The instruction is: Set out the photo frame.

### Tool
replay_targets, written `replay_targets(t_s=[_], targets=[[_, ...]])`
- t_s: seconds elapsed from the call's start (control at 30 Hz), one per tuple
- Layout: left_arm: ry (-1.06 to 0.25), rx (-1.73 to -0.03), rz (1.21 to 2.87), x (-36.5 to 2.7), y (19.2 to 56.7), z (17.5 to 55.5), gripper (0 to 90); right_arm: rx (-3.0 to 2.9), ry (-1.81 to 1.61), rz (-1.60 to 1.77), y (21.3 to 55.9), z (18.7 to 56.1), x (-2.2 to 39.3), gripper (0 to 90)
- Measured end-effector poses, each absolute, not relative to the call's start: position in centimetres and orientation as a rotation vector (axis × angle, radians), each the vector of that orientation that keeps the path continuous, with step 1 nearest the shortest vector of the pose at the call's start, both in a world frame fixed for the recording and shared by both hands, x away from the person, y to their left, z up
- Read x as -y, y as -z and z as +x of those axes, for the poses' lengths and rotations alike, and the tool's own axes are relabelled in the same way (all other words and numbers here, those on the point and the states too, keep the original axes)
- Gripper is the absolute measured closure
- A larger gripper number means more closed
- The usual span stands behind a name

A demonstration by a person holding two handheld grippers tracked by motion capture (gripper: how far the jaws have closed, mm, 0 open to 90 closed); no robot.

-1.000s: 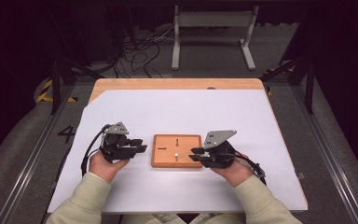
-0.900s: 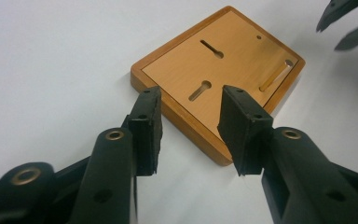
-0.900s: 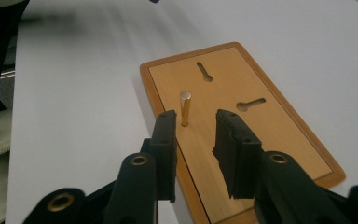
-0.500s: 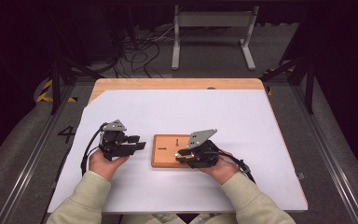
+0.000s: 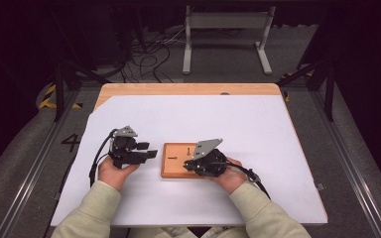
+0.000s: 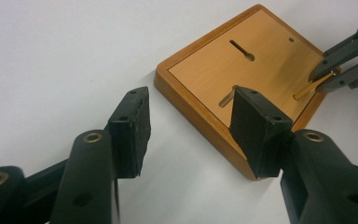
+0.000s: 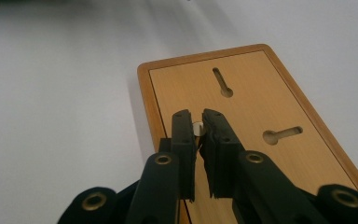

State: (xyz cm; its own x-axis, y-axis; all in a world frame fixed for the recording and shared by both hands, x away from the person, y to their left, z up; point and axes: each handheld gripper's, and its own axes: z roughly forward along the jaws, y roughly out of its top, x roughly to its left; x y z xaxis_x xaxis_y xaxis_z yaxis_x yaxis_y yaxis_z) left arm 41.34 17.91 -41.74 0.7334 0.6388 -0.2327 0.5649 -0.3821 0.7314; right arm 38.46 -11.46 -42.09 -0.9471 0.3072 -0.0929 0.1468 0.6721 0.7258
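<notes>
A small wooden board (image 5: 172, 167) with two keyhole slots lies on the white sheet, between my hands. In the right gripper view its board (image 7: 261, 102) runs away from the jaws, which stand almost together on a thin brass pin (image 7: 197, 129). My right gripper (image 5: 188, 165) hovers over the board's near right part, shut on that pin. The left gripper view shows the pin (image 6: 307, 87) slanting down to the board (image 6: 261, 51) from the right gripper (image 6: 318, 77). My left gripper (image 5: 151, 153) stands open just left of the board, its jaws (image 6: 191, 100) wide apart with nothing between them.
The white sheet (image 5: 203, 119) covers most of a wooden tabletop (image 5: 178, 89). Beyond the table's far edge lie floor cables (image 5: 149, 54) and a grey metal stand (image 5: 225, 22). Metal rails run along both sides of the table.
My right gripper has moved left from the board's right edge to over the board, tilting as it went. The left gripper has barely moved.
</notes>
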Motion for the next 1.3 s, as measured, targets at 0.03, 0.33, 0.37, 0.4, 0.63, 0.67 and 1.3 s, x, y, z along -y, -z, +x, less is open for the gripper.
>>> replay_targets(t_s=[0.03,0.33,0.37,0.4,0.63,0.67,1.3], targets=[[-0.105,-0.912,2.079,-17.9,41.7,41.3,47.9,-2.678,-1.128,0.366,42.1,38.4,11.4,83.7],[-0.080,-0.900,2.098,-17.6,41.8,41.2,46.6,-2.608,-1.079,0.315,42.3,37.1,11.2,83.8],[-0.074,-0.899,2.104,-17.6,41.8,41.2,46.2,-2.595,-1.073,0.297,42.3,36.8,11.2,83.8],[-0.071,-0.898,2.104,-17.5,41.8,41.2,46.0,-2.576,-1.060,0.268,42.4,36.5,11.2,83.9],[-0.051,-0.882,2.107,-17.0,41.8,41.0,44.3,-2.485,-0.963,0.176,42.6,34.3,10.7,83.9],[-0.053,-0.870,2.119,-17.0,41.8,41.1,44.0,-2.471,-0.946,0.165,42.6,33.9,10.6,83.9],[0.085,-0.915,2.037,-15.6,42.1,42.9,24.7,-2.398,-0.882,0.122,43.1,32.1,10.2,83.9]])
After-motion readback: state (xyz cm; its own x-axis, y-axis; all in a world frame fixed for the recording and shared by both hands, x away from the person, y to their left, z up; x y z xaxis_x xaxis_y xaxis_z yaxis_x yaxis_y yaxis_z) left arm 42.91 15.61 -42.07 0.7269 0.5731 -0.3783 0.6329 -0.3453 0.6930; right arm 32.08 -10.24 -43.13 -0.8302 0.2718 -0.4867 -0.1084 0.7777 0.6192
